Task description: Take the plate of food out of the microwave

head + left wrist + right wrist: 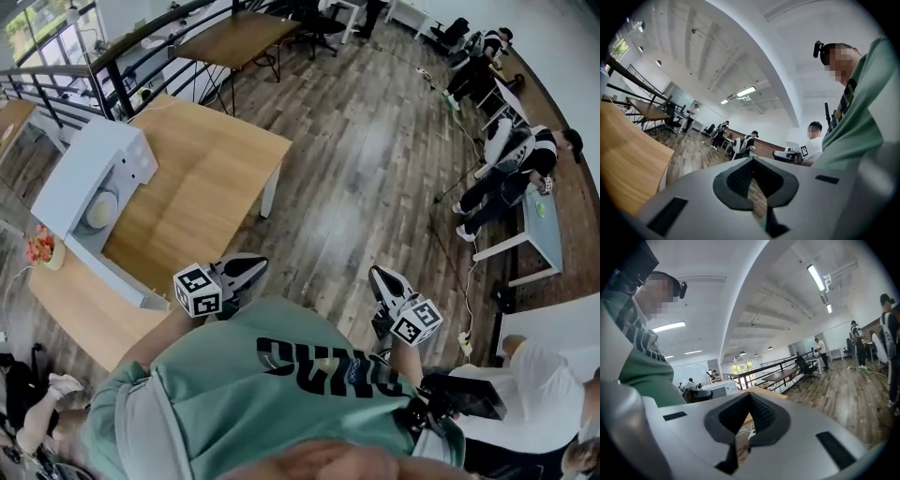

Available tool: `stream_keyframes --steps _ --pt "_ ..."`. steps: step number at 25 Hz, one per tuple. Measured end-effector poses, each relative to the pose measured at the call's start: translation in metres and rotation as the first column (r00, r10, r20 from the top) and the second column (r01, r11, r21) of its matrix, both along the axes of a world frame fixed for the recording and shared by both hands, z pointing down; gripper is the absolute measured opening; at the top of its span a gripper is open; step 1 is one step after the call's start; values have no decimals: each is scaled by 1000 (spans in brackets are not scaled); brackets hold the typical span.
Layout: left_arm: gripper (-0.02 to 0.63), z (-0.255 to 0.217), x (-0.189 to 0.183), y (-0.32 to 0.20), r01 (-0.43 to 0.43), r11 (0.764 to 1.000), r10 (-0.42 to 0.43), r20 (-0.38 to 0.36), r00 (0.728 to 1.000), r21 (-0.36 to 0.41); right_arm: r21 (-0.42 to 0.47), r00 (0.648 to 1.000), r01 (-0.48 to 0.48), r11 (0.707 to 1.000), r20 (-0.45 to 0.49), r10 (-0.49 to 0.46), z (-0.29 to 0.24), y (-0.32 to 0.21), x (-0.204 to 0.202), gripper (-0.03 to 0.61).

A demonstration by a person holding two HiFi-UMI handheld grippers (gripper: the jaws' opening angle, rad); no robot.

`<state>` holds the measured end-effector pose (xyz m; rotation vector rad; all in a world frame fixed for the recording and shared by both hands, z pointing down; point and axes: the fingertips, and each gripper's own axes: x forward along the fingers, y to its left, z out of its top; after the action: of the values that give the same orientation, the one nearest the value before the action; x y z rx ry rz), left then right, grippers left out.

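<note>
Left claw [255, 267] is pinched shut on nothing, and the right claw [378, 275] looks the same. I have both close to my body, well apart from the microwave [89, 169]. The microwave sits on the wooden bench [211, 164] with its door [117, 277] open, and the plate of food [100, 210] rests inside the cavity. For this reach I'd turn toward the opening and spread one claw before it enters. Then I'd come in level past the door and take the plate by its near rim, so the food stays flat.
</note>
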<state>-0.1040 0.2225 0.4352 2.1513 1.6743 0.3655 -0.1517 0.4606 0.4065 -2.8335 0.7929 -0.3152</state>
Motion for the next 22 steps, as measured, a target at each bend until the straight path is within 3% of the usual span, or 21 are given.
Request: stream_keyframes --steps 4,7,10,16,22 --pt "2 -4 44 39 138 990 -138 -20 990 3 4 991 132 991 -23 -132 6 42 62 6" --pt "2 -17 65 68 245 969 -246 -12 969 -36 4 968 252 968 -13 -252 10 71 115 6" --pt "2 -26 80 91 323 946 -323 -23 946 -22 -1 945 327 945 -30 -327 0 95 159 6" --pt "2 -30 98 93 491 871 -491 -32 871 3 30 882 472 881 -37 -471 4 95 220 6" --pt "2 -19 128 52 599 800 -599 -3 800 17 49 831 555 830 -6 -556 18 58 273 6"
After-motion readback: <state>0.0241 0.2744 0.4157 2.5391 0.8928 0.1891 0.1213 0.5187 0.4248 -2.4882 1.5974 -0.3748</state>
